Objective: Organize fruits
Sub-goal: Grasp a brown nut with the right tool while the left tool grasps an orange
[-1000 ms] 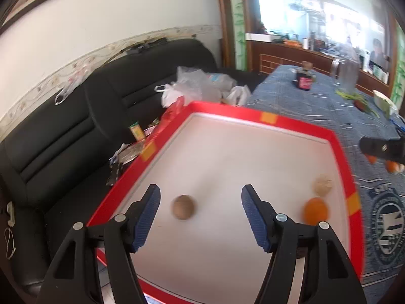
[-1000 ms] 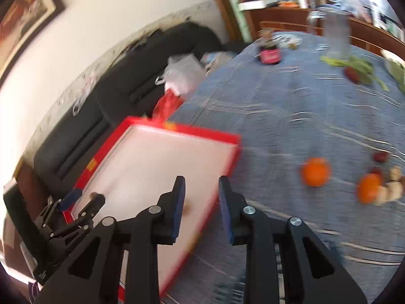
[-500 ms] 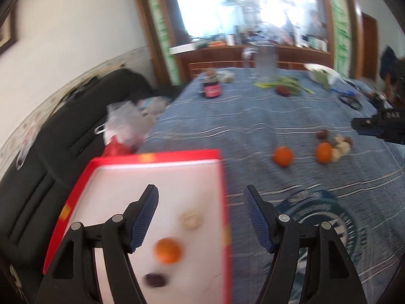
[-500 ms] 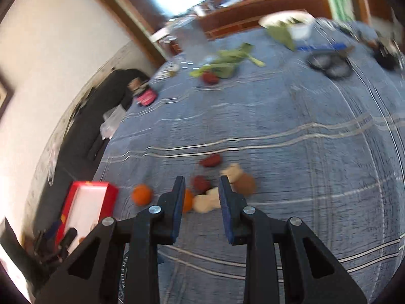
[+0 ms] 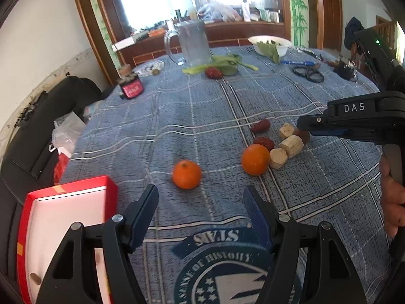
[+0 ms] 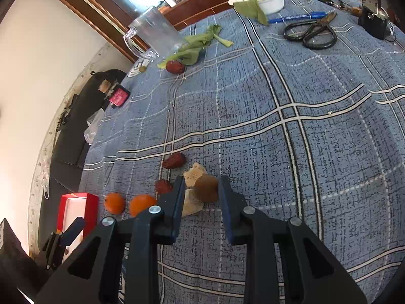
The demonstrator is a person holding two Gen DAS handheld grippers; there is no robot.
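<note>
The fruit cluster lies on the bench covered by a blue plaid cloth [image 5: 182,116]: a round orange tangerine [image 5: 255,159] touches a dark red date [image 5: 264,143] and a pale tan cut chunk [image 5: 278,157]; two more tan chunks [image 5: 292,145] sit just beyond it, and a second red date [image 5: 260,126] lies just past these. A second orange tangerine [image 5: 186,174] rests apart from the cluster, between it and the red-rimmed white tray [image 5: 63,210] at the bench edge. A small round brown fruit [image 6: 206,188] at the far side of the cluster sits between the fingers of the right tongs [image 6: 201,190], which are moderately open and close on nothing; contact with the fruit cannot be judged. The left tongs [image 5: 201,201] are wide open and empty, just short of the lone tangerine. Well beyond the cluster stand a clear plastic jug [image 5: 191,43], green leaves [image 5: 222,63], a white bowl [image 5: 269,44] and black scissors [image 5: 307,72].
</note>
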